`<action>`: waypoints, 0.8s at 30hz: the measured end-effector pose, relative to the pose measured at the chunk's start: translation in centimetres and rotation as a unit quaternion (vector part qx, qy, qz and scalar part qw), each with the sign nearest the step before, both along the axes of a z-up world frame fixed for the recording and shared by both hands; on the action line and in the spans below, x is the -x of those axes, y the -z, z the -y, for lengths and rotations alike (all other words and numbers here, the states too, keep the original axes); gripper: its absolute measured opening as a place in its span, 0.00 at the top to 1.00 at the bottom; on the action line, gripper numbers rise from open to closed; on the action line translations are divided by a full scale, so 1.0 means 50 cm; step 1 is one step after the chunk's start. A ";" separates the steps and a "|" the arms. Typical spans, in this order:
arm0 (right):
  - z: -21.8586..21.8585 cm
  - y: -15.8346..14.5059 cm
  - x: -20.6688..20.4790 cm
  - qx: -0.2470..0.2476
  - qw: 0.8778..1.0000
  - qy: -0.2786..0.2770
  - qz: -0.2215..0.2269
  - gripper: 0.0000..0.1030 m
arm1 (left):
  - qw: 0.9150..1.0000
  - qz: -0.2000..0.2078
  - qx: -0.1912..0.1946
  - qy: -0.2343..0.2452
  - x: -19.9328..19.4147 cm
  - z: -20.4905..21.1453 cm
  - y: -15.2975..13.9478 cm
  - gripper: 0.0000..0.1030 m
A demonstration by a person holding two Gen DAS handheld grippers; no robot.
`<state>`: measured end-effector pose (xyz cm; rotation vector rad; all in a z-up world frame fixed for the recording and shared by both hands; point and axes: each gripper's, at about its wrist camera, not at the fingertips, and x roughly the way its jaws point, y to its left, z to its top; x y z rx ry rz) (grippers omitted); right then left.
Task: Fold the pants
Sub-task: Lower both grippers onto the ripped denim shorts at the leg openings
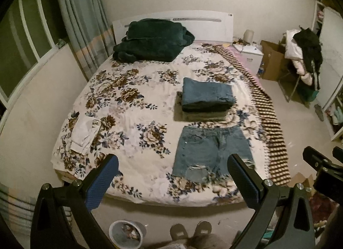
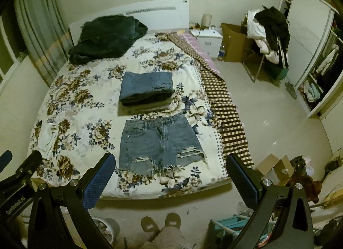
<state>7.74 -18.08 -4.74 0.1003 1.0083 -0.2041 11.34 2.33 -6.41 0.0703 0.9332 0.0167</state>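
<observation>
L gripper (image 1: pixel 172 176) and R gripper (image 2: pixel 170 175): both spread wide, empty. Denim shorts (image 2: pixel 157 144) flat on bed (image 2: pixel 90 107), just before folded stack (image 2: pixel 145 90).

A pair of faded blue denim shorts (image 1: pixel 211 152) (image 2: pixel 158 142) lies spread flat on the floral bedspread, lower centre-right of the left wrist frame and just below centre in the right wrist frame. The waistband points toward the headboard; the frayed, ripped hems face the foot of the bed. Both legs are open and unfolded, front side up, button and pockets showing. Just beyond the waistband, near the middle of both frames, sits a neat stack of folded pants (image 1: pixel 206 98) (image 2: pixel 146 90), blue jeans on top.
</observation>
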 end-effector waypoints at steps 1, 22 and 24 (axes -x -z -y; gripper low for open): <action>0.005 0.023 -0.025 -0.004 1.000 0.000 -0.012 0.00 | 1.000 -0.007 -0.001 -0.003 -0.024 0.003 0.019 0.00; 0.340 0.710 -0.695 -0.129 0.955 -0.110 -0.242 0.29 | 0.978 -0.158 -0.048 -0.129 -0.413 0.253 0.559 0.00; 0.372 0.799 -0.741 -0.138 0.946 -0.118 -0.269 0.31 | 0.974 -0.183 -0.044 -0.126 -0.428 0.302 0.629 0.00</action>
